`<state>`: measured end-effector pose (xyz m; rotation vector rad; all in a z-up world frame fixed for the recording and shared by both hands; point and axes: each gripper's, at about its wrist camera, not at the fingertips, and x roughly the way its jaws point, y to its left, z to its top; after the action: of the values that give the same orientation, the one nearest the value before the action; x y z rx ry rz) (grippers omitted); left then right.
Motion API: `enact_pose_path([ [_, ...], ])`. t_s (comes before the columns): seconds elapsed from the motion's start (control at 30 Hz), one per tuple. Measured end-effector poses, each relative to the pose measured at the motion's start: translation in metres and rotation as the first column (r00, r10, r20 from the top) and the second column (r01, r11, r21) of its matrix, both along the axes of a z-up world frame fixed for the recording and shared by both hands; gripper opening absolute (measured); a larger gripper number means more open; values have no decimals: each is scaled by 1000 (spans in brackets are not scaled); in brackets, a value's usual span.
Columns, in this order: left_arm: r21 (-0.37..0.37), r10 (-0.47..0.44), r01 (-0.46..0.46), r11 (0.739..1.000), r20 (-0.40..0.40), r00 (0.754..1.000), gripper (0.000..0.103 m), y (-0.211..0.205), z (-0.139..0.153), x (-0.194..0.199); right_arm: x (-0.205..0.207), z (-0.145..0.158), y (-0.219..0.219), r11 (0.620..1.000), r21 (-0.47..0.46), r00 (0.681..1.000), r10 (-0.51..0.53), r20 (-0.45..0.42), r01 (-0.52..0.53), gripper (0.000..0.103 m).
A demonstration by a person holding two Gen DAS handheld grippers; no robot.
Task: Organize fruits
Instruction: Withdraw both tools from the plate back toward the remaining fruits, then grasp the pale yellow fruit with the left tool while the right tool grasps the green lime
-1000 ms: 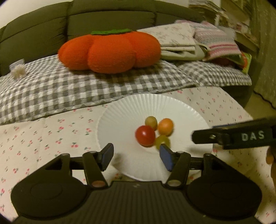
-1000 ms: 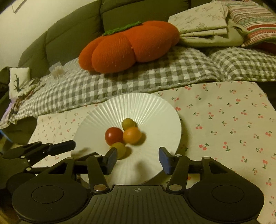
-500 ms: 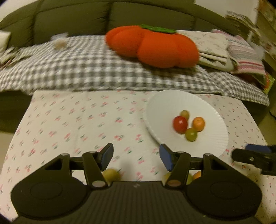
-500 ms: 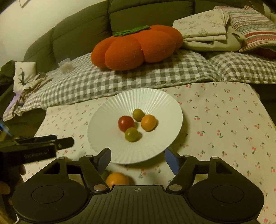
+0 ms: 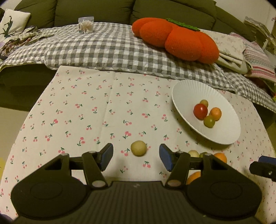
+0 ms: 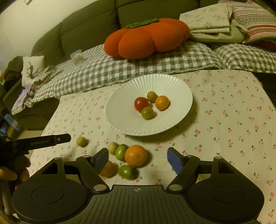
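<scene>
A white ribbed plate (image 6: 174, 86) is sitting on the cherry-print cloth (image 6: 232, 120) covering the desk, and four small fruits are resting in it: a red tomato (image 6: 141, 103), an orange one (image 6: 162, 102) and two greenish ones (image 6: 147, 112). Behind the desk a grey checked blanket (image 5: 103, 46) is lying over a green sofa (image 5: 89, 10), carrying a large orange pumpkin cushion (image 6: 146, 39), a small clear box (image 5: 85, 24) and folded linens (image 6: 210, 19).

Six fruits are lying loose on the cloth in front of the plate: a pale yellowish one (image 5: 138, 148) alone between the left hand-held gripper's (image 5: 136, 156) spread jaws without touching them, and a cluster just beside it, with a bigger orange (image 6: 136, 156) among green and pale pieces. The right hand-held gripper (image 6: 138, 158) is hovering over that cluster, its jaws having just been opening, holding nothing.

A second ago both cameras were looking closely at the plate; now they are showing it farther away, with the loose fruits in sight.
</scene>
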<state>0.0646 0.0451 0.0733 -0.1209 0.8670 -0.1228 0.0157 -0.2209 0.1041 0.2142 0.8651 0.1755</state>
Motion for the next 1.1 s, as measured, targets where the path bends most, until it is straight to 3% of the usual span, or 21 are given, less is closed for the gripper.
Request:
enact_pose_path([
  [0.37,42,-17,17,999,7,1000,58,-13,-17,6,-4,-21,11,1000,3,998,18,-63,-18,80],
  [0.7,35,-7,6,999,12,1000,51,-16,-35,24,6,-42,3,997,73,992,-30,-124,39,79],
  [0.77,34,-12,11,999,15,1000,46,-17,-38,26,7,-44,3,996,81,991,-33,-127,44,78],
  [1.1,18,-15,15,1000,-5,1000,29,-14,-51,36,18,-61,14,997,67,990,-38,-136,47,58],
])
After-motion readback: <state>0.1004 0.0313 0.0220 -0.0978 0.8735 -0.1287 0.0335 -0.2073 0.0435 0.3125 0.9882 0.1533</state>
